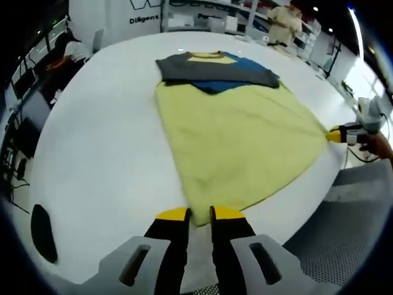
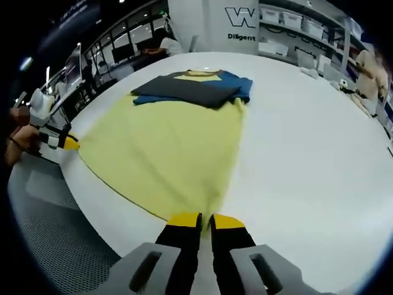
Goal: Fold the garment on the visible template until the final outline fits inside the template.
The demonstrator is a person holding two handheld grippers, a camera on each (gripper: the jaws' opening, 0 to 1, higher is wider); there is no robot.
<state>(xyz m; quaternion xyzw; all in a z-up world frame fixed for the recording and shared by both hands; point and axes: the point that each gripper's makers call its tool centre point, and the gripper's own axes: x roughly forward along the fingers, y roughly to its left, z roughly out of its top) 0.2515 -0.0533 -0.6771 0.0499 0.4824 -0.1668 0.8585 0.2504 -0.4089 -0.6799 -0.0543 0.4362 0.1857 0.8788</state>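
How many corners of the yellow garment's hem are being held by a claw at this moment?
2. The left claw pinches one bottom corner of the yellow garment at the near table edge. The right claw pinches the other bottom corner.

A white table (image 1: 104,141) spreads out ahead of the jaws in the left gripper view, with a dark oval mark (image 1: 43,232) on it just left of them. Beyond the table's far edge stands a white panel with dark lettering (image 2: 242,24), straight ahead of the jaws in the right gripper view. Right of that panel run shelves with pale bins (image 2: 307,27). Below and left of those jaws lies grey perforated flooring (image 2: 55,246)
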